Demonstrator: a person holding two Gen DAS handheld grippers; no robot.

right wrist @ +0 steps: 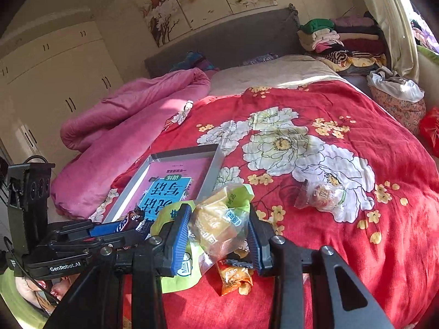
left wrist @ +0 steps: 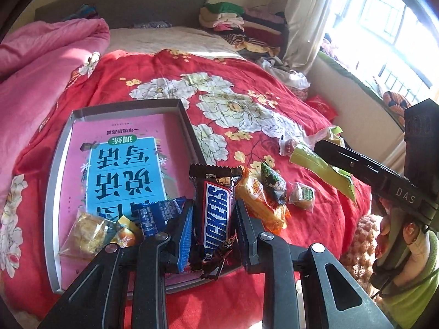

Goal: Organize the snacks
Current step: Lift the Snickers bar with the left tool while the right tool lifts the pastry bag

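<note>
The shallow grey cardboard tray (left wrist: pixel 64 148) lies just ahead-left of the left claw (left wrist: pixel 212 230), which grips a brown Snickers bar (left wrist: pixel 216 219), long axis pointing away. The right claw (right wrist: pixel 219 235) clamps a yellow-green crinkly snack pouch (right wrist: pixel 219 219), farther from the tray.

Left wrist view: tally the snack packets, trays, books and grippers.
Snack packets: 9
Trays: 1
Books: 1
Grippers: 2, left gripper and right gripper, each holding a packet
Total: 13
</note>
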